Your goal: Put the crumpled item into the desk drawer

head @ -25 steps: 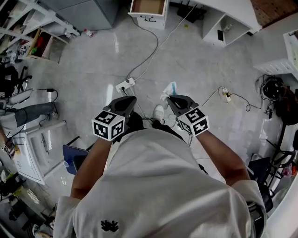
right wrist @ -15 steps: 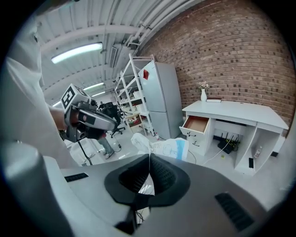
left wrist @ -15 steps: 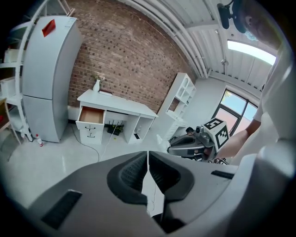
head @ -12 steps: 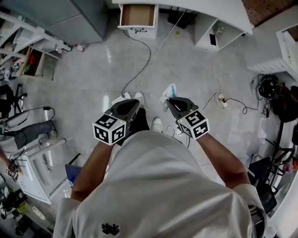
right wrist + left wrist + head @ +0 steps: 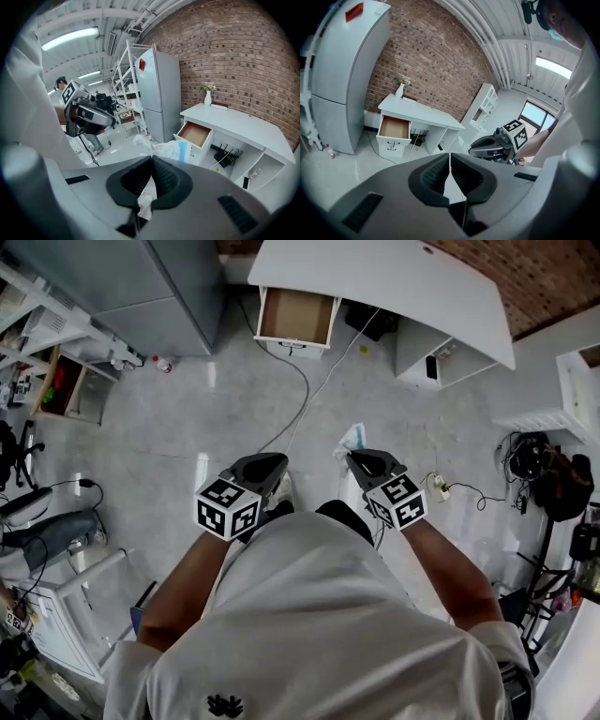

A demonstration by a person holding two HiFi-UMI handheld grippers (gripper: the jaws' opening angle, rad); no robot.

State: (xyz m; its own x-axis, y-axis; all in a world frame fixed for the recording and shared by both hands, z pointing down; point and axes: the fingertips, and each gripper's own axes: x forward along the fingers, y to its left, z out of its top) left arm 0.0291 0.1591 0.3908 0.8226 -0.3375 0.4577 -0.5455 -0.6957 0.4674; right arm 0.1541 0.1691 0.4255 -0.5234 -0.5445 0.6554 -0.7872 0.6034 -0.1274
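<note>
My right gripper point(image 5: 357, 455) point(image 5: 151, 158) is shut on a crumpled white and blue wrapper point(image 5: 350, 440) point(image 5: 166, 150), which sticks out past its jaws. The left gripper point(image 5: 278, 461) point(image 5: 450, 156) is shut with nothing in it and is held level with the right one, to its left. Ahead stands a white desk point(image 5: 394, 287) point(image 5: 423, 112) point(image 5: 234, 124) against a brick wall. Its drawer point(image 5: 296, 319) point(image 5: 393, 129) point(image 5: 196, 133) is pulled out, showing a bare brown bottom. Both grippers are still well short of it, over the floor.
A grey refrigerator point(image 5: 131, 287) point(image 5: 337, 75) point(image 5: 159, 93) stands left of the desk. Cables point(image 5: 305, 381) and a power strip point(image 5: 436, 489) lie on the floor. White shelving point(image 5: 572, 381) stands at the right, cluttered racks point(image 5: 56, 390) at the left. A vase point(image 5: 207, 96) sits on the desk.
The person has walked toward the desk: it and the open drawer are closer and more of the desktop shows. Both grippers keep their pose, the right still holding the wrapper.
</note>
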